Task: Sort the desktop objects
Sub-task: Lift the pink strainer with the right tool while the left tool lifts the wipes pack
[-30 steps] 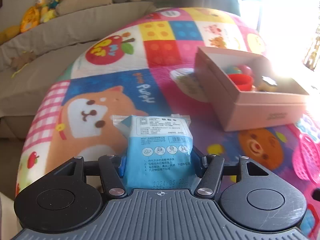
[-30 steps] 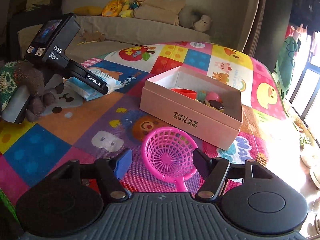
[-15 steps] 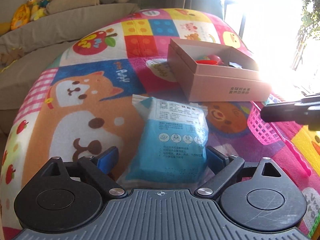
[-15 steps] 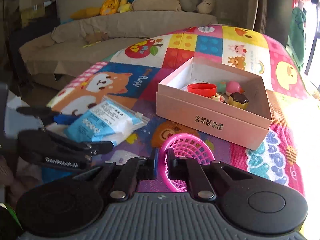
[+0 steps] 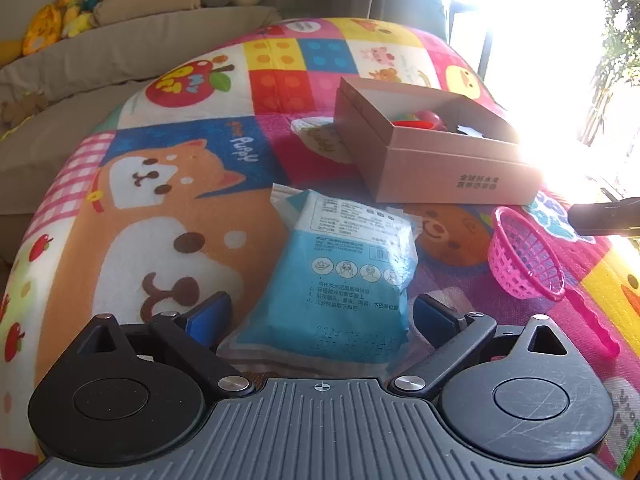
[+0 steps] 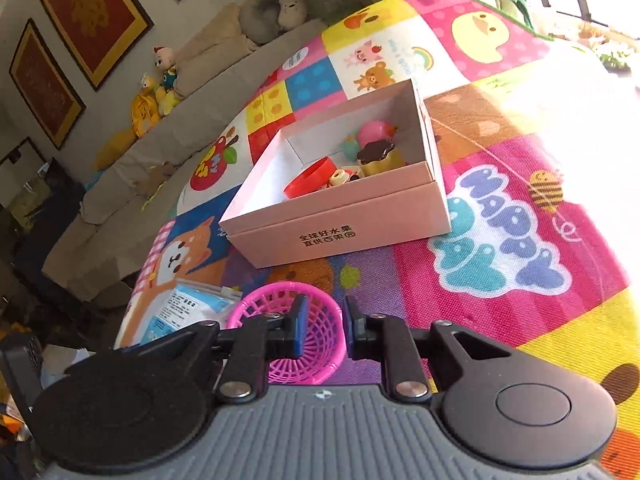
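Note:
A blue wipes pack (image 5: 340, 276) lies flat on the colourful play mat (image 5: 168, 208). My left gripper (image 5: 320, 316) straddles its near end, jaws opening wide, pads clear of it. The pack (image 6: 180, 312) also shows at the lower left of the right wrist view. A pink toy basket (image 5: 524, 256) with a long handle lies tipped on its side right of the pack. My right gripper (image 6: 326, 328) is rolled over the basket (image 6: 260, 304). Its jaws are opening, the basket's wall sits in the gap, and the pads do not press on it.
A pink cardboard box (image 6: 340, 236) stands open beyond the basket, holding a red lid (image 6: 310, 180), a pudding toy (image 6: 378, 158) and other small toys. A sofa with plush toys (image 5: 68, 20) runs behind the mat. Strong window glare washes out the right side.
The left jaws let go of the blue pack, which now lies on the mat. The right gripper shut on the basket's rim, rolled and tipped the basket, then its jaws parted.

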The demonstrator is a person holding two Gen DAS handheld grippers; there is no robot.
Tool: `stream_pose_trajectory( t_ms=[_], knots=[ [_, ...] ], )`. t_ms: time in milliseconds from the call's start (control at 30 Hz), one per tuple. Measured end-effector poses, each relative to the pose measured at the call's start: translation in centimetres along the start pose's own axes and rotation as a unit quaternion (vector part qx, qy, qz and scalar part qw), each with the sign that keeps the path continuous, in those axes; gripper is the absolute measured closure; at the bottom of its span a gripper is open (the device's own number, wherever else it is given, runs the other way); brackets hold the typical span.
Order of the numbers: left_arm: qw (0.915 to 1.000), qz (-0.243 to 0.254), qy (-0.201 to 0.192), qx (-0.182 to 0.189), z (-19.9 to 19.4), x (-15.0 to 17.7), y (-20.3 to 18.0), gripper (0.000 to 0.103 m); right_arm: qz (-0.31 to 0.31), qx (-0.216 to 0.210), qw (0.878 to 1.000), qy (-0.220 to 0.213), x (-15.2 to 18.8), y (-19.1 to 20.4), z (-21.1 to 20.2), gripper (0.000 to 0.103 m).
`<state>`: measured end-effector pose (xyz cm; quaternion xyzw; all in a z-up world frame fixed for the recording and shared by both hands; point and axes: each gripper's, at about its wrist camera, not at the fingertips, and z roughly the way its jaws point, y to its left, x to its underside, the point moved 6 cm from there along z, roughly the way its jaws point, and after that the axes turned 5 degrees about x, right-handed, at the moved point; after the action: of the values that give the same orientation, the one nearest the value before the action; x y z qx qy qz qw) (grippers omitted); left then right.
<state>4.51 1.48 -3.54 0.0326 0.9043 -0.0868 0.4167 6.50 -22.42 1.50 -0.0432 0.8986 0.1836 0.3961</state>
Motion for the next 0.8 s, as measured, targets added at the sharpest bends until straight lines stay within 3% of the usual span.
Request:
stream_pose_trajectory(
  t_ms=[100,267,333,433,500,567,600,700,800],
  knots=[
    [1.0000,-0.003,-0.001,-0.008,0.0,0.0,0.1,0.002,-0.094,0.024,0.995,-0.013,0.7,2.5,-0.7,0.068],
    [0.9994,-0.025,-0.010,-0.021,-0.3,-0.1,0.9,0.002,-0.216,-0.008,0.976,0.007,3.4,8.2,-0.1,0.048],
    [0.9990,-0.037,-0.014,-0.022,-0.5,-0.1,1.3,0.002,-0.270,0.002,0.963,0.004,4.7,10.2,0.7,0.048],
    [0.9983,-0.052,-0.017,-0.019,-0.6,-0.2,1.7,0.001,-0.337,0.061,0.939,-0.024,5.8,11.6,1.5,0.048],
    [0.9982,-0.055,-0.019,-0.016,-0.6,-0.2,1.8,0.001,-0.349,0.087,0.933,-0.027,5.8,11.5,1.9,0.058],
    [0.9981,-0.056,-0.019,-0.014,-0.6,-0.2,1.8,0.000,-0.346,0.098,0.933,-0.016,5.4,11.1,2.3,0.091],
    [0.9981,-0.057,-0.019,-0.013,-0.6,-0.2,1.8,0.000,-0.341,0.101,0.934,-0.014,5.2,11.0,2.4,0.095],
    [0.9980,-0.059,-0.020,-0.012,-0.6,-0.2,1.8,0.000,-0.305,0.088,0.948,-0.026,3.7,10.7,1.8,0.097],
    [0.9980,-0.059,-0.020,-0.011,-0.6,-0.2,1.8,0.000,-0.201,0.010,0.980,-0.015,1.2,9.8,0.7,0.097]
  ],
)
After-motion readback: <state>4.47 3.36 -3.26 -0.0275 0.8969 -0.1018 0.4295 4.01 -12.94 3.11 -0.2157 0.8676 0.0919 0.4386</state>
